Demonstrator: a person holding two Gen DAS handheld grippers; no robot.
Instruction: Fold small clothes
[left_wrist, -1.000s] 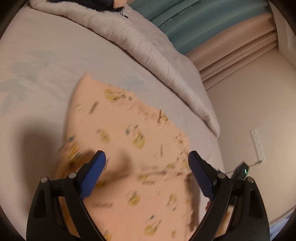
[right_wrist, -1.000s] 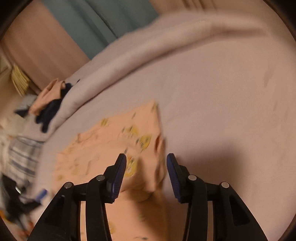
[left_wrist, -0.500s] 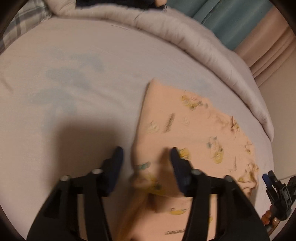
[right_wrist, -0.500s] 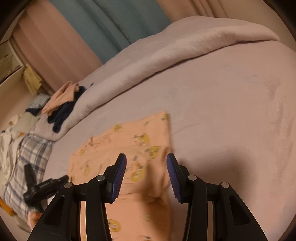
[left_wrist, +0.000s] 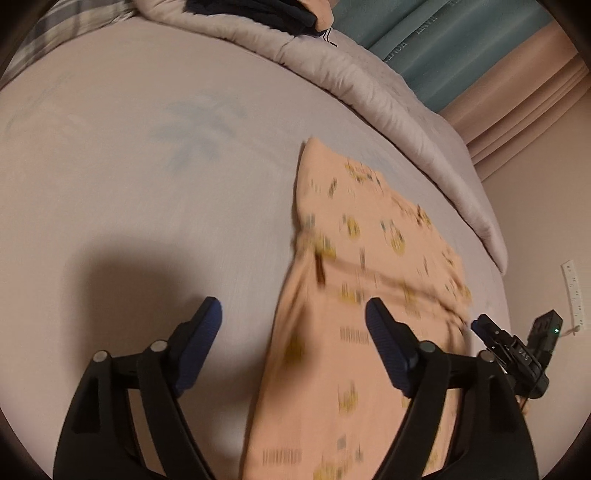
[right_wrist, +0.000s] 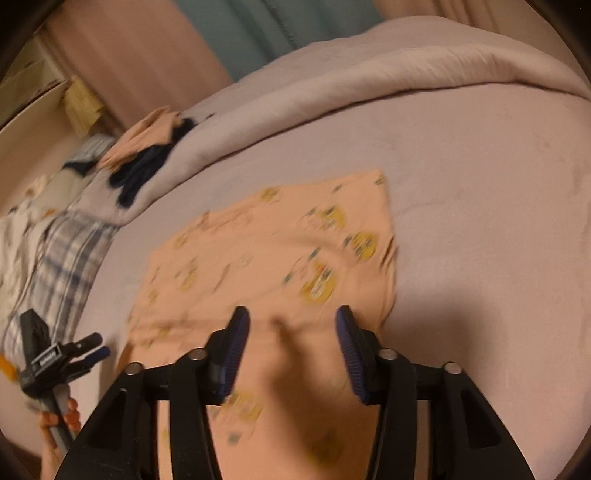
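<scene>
The garment (left_wrist: 369, 302), peach with yellow cartoon prints, lies flat on the bed (left_wrist: 147, 166), and a part of it is folded over itself. Nearest in the left wrist view, the left gripper (left_wrist: 293, 317) hangs above the garment's left edge; its jaws are opening wide, with the edge below the gap, and the pads do not press on cloth. In the right wrist view the right gripper (right_wrist: 291, 325) hovers over the near part of the garment (right_wrist: 266, 258); its jaws are opening, about half open, and hold nothing. The left gripper (right_wrist: 88, 347) also shows at the lower left there, with fingers (right_wrist: 70, 410) of a hand on its handle. Farther back a quilt (left_wrist: 369, 92) lies along the bed, with dark clothes (right_wrist: 144, 170) on it. Curtains (left_wrist: 461, 48) hang behind.
</scene>
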